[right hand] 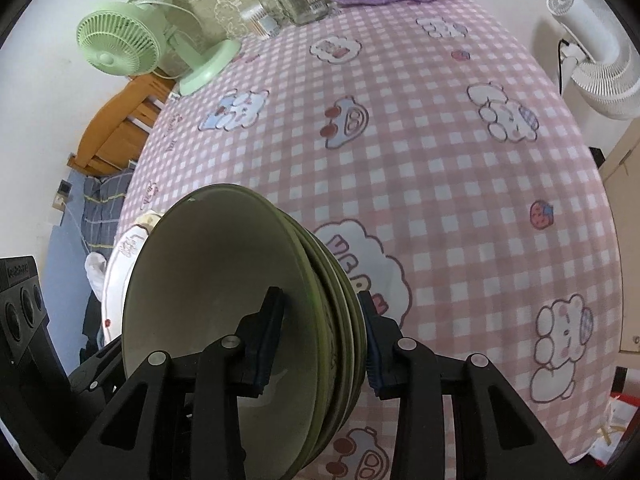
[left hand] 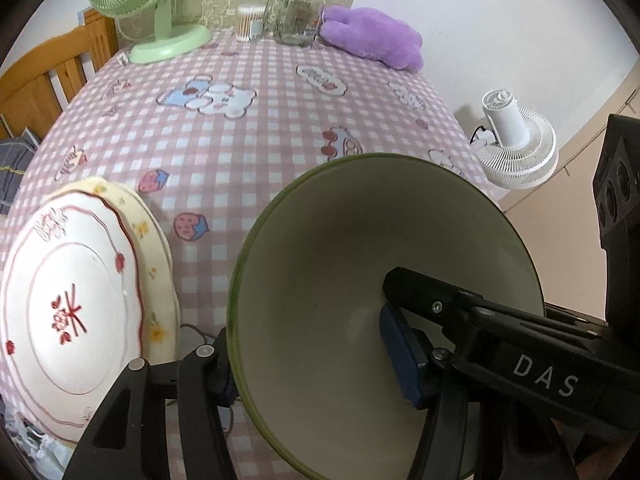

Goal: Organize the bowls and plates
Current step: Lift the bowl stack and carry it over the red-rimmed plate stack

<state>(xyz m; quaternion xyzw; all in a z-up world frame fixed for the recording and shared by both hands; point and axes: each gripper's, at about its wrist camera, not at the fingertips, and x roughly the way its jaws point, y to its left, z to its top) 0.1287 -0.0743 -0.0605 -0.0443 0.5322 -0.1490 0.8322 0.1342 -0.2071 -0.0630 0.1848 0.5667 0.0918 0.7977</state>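
A nested stack of green bowls (left hand: 320,248) (right hand: 208,264) sits between both grippers above the pink checked tablecloth (left hand: 280,128). My left gripper (left hand: 312,352) straddles the stack's left wall, with one finger outside the rim and its blue pad (left hand: 400,356) inside the top bowl. My right gripper (right hand: 320,300) clamps the opposite wall, one pad inside and one against the outermost bowl. Its finger (left hand: 520,344) crosses the left wrist view. A white plate with red flowers (left hand: 72,300) (right hand: 120,256) lies on a cream plate (left hand: 156,256) left of the bowls.
At the table's far end stand a green fan (left hand: 160,36), glass jars (left hand: 300,12), a cotton swab box (left hand: 250,22) and a purple plush (left hand: 372,36). A white fan (left hand: 516,140) stands off the right edge. A wooden frame (left hand: 52,68) is at the left.
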